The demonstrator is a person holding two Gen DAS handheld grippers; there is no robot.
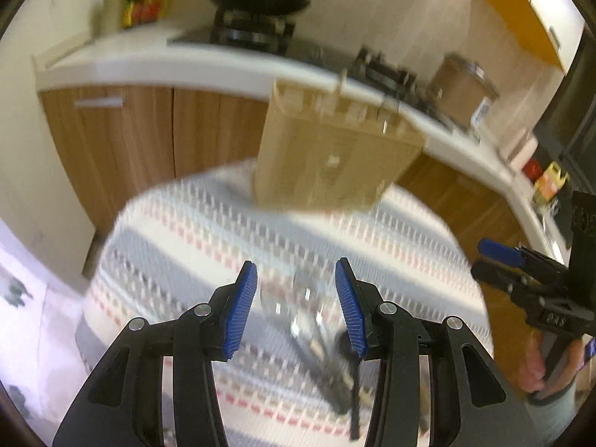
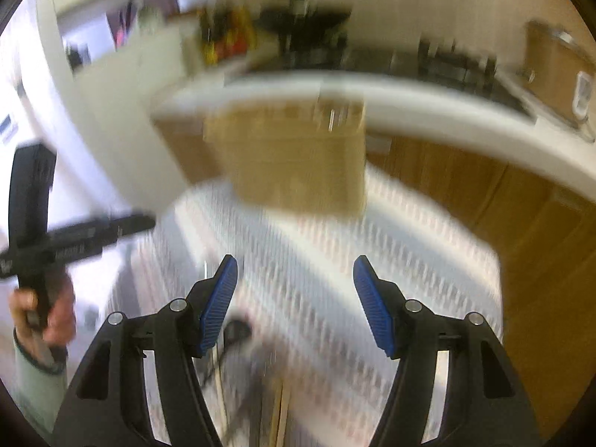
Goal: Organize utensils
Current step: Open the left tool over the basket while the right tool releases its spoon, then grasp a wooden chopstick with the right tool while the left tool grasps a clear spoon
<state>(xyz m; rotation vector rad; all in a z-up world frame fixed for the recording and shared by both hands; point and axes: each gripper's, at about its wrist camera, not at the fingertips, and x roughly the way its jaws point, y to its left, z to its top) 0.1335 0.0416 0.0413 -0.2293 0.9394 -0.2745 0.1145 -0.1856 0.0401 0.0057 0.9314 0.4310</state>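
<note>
Wooden holder [image 1: 335,156] on patterned cloth [image 1: 208,231] | utensils [image 1: 327,354] near (blurred)

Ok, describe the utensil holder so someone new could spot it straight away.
Find the table with the patterned cloth in front of the kitchen counter. At its far edge stands the utensil holder, a tall tan box with slotted compartments on top, the only upright thing on the cloth.

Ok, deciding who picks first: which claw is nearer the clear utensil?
Left. The clear utensil lies between the left claw's open fingers; the right claw hovers off to its right, at the cloth's edge.
</note>
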